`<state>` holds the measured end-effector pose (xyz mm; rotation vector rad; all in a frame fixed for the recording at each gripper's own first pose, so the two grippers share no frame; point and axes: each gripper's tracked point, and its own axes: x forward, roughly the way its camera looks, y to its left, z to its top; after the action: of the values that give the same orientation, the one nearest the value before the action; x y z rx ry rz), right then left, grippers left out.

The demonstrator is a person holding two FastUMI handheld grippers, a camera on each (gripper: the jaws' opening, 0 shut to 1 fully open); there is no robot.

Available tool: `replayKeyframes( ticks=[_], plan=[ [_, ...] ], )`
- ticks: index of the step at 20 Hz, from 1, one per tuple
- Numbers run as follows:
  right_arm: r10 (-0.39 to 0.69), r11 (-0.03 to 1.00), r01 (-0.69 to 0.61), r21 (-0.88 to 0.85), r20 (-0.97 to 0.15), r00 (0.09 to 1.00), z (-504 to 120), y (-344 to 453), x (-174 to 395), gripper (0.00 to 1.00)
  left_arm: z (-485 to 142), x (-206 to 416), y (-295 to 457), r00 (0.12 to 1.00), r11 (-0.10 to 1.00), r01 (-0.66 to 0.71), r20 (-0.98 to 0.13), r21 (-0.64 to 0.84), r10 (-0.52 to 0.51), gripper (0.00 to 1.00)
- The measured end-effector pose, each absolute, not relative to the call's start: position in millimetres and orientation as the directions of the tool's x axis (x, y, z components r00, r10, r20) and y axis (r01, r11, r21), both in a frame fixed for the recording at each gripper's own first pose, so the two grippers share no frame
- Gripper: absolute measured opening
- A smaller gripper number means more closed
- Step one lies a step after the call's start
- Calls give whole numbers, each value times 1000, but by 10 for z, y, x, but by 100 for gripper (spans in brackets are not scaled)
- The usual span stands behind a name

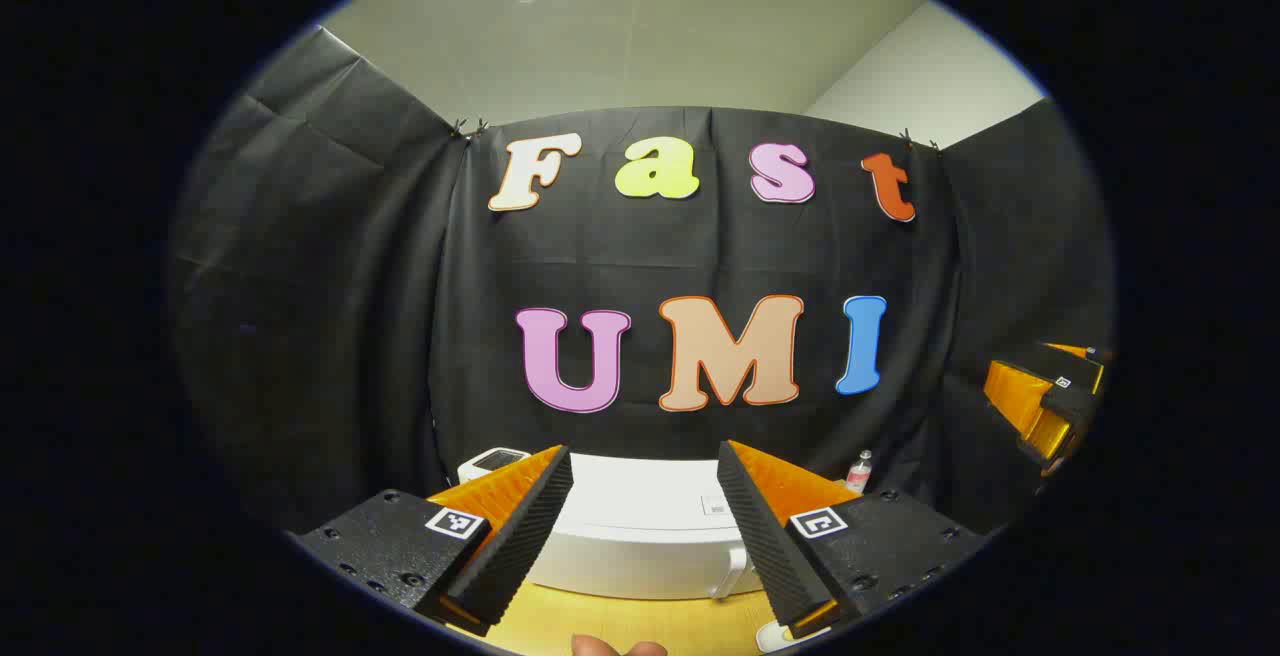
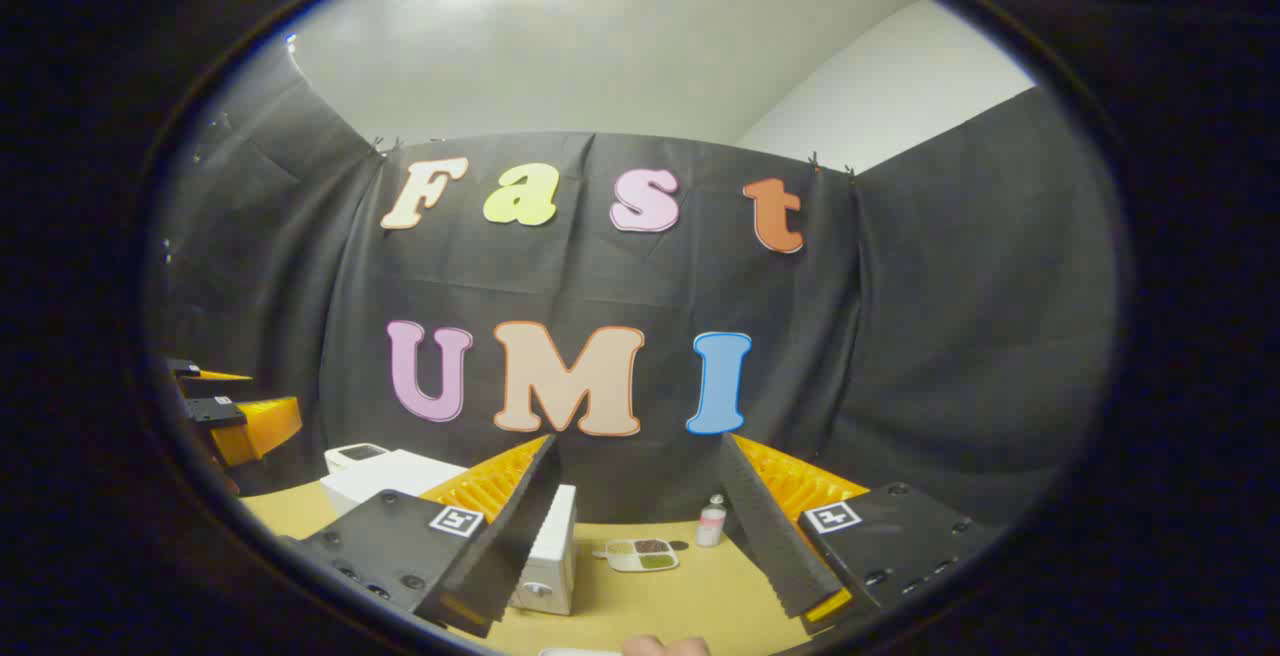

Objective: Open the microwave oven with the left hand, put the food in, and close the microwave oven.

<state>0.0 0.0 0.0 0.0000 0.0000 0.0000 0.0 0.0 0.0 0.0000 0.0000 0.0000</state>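
Both sets of jaws stand wide apart and hold nothing. I've got the left gripper raised above the table, its camera looking over the microwave, which sits white and low straight ahead between my fingers. Its door is closed, and I can see the handle at its right front edge. A small white device sits behind the microwave on its left, and a little bottle stands to the right near the black cloth wall. At the far right edge of that left gripper view I see the other gripper, held up high and well apart from mine. A bit of a hand shows at the bottom edge.

Over to the right gripper view: the right gripper hangs over the table too. The microwave is off to the left, partly hidden behind my left finger. The food tray, a white divided dish with a few portions in it, lies on the table between my fingers, just right of the microwave and apart from it. The bottle stands just beyond the tray. The left gripper shows at the far left edge, up in the air.
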Motion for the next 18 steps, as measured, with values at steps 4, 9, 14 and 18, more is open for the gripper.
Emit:
replayKeyframes(
  ticks=[4, 9, 14, 18],
  plan=[
    [11, 1000, -11, 2, -11, 1000, -45, -38, 68, 96, -14, 6, -46, 1000, 1000, -7, -5, 14, 8, 95],
    [24, 1000, -24, 18, -18, 1000, -108, -79, 92, 96, 29, 6, -93, 1000, 1000, -9, 15, 30, 8, 96],
    [30, 999, -30, 23, -23, 999, -137, -92, 124, 96, 80, 35, -125, 999, 998, -9, 36, 57, 7, 92],
    [28, 999, -28, 20, -25, 999, -162, -104, 154, 96, 103, 27, -213, 999, 998, 3, 47, 62, -6, 96]
  ],
)
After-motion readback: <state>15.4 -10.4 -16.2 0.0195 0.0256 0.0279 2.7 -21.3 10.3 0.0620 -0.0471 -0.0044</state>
